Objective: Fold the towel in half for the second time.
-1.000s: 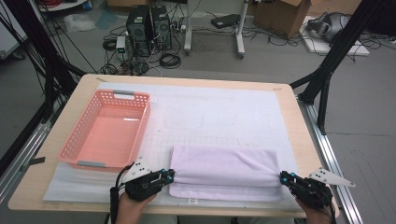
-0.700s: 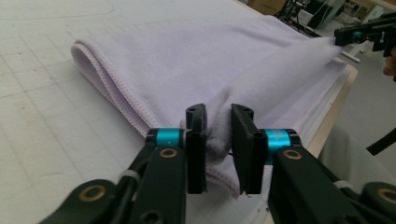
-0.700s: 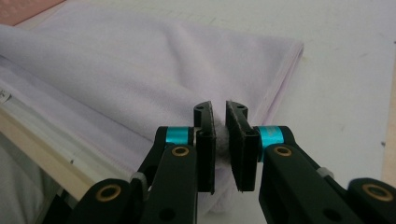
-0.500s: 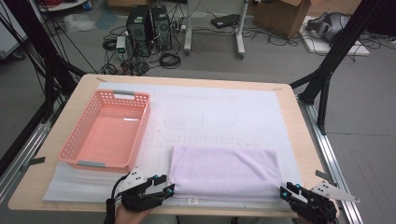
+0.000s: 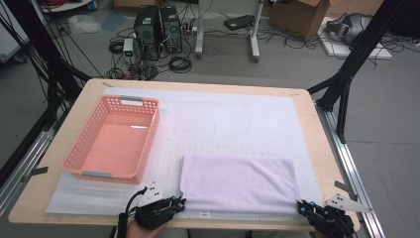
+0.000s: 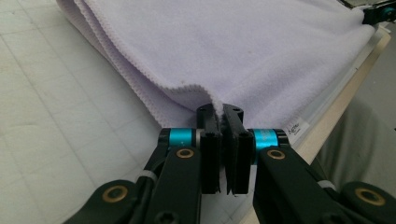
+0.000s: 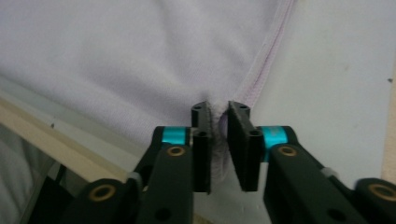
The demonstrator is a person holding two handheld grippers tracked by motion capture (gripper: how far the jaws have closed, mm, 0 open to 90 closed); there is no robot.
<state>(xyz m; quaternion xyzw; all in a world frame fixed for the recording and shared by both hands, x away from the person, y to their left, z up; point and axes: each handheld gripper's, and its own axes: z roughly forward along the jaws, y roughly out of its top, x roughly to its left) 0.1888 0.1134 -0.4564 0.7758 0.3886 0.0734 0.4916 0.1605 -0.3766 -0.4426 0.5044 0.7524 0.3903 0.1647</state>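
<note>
A lilac towel [image 5: 237, 181] lies folded flat on the white mat near the table's front edge. My left gripper [image 5: 182, 202] sits at its near left corner. In the left gripper view the jaws [image 6: 223, 112] have just been closing and pinch the towel's [image 6: 233, 46] layered corner. My right gripper [image 5: 300, 206] is at the near right corner. Its jaws [image 7: 219, 112] have also just been closing, with the hemmed edge of the towel [image 7: 116, 56] bunched between them.
An empty pink basket [image 5: 79, 168] stands on the mat [image 5: 247, 119] at the left, beside the towel. The table's wooden front edge [image 5: 237, 222] runs right under both grippers. Black frame posts stand at either side of the table.
Both grippers slid a little toward the front edge and now sit at the towel's near corners. The towel's front part, raised a second ago, lies flat on the mat.
</note>
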